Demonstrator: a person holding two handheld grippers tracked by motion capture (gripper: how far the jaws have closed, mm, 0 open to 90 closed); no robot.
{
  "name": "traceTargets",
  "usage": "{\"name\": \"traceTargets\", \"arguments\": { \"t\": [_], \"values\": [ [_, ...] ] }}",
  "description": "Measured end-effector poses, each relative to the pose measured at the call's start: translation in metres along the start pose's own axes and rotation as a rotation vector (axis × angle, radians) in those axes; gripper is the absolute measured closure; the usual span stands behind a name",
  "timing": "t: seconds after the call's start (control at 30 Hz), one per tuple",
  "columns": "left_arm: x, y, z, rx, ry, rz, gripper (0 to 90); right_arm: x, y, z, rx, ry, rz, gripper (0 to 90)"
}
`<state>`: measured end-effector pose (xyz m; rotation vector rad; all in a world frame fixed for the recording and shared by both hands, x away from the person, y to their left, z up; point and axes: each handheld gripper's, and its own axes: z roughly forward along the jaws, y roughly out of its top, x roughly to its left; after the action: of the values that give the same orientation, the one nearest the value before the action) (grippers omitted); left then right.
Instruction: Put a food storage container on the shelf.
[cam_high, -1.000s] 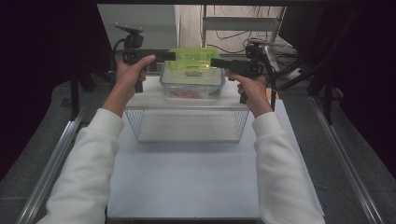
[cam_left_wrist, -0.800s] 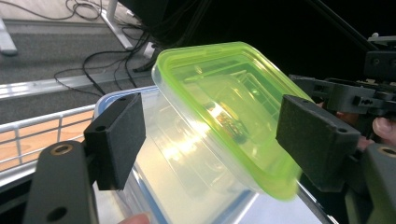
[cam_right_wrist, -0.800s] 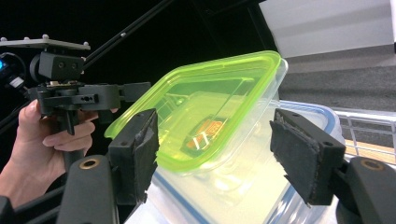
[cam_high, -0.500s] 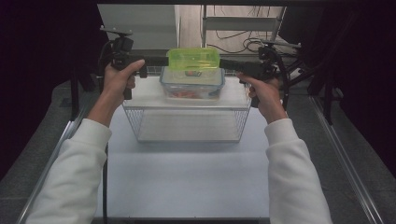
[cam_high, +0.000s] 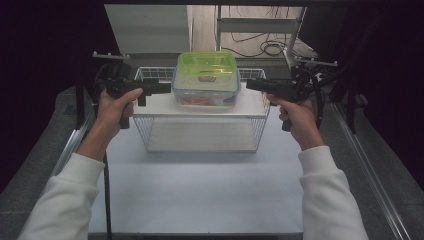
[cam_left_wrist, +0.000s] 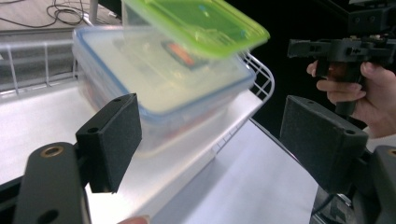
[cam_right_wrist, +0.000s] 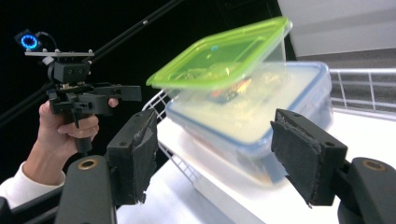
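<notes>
**Two grippers, two stacked containers, one wire rack**

On the high view, one wire rack carries two stacked containers: a green-lidded box on a blue-rimmed clear box. The left gripper and right gripper flank the boxes, one on each side, jaws spread, holding nothing.

Left gripper view: both boxes sit ahead between its two parted jaws, which have just been opening, untouched; the right gripper lies beyond its right jaw.

Right gripper view: both boxes lie ahead of its two spread jaws, also just opened; the left gripper is past its left jaw.
</notes>
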<state>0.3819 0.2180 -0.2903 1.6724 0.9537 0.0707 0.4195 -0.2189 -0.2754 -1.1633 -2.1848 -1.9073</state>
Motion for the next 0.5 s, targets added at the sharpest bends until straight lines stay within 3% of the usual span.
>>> {"name": "traceTargets", "arguments": {
  "t": [0.13, 0.33, 0.37, 0.5],
  "values": [
    [-0.007, -0.017, -0.007, 0.001, -0.024, 0.013, 19.2, 0.001, -0.014, -0.009, 0.018, 0.022, -0.001, 31.6],
    [-0.012, -0.049, -0.019, 0.015, -0.022, 0.048, 19.2, 0.004, -0.044, -0.022, 0.070, -0.033, -0.065, 31.6],
    [-0.012, -0.058, -0.020, 0.025, -0.035, 0.043, 19.2, 0.004, -0.049, -0.023, 0.078, -0.037, -0.072, 31.6],
    [-0.012, -0.088, -0.021, 0.074, -0.022, 0.052, 19.2, 0.001, -0.080, -0.028, 0.139, -0.055, -0.087, 31.5]
  ]
}}
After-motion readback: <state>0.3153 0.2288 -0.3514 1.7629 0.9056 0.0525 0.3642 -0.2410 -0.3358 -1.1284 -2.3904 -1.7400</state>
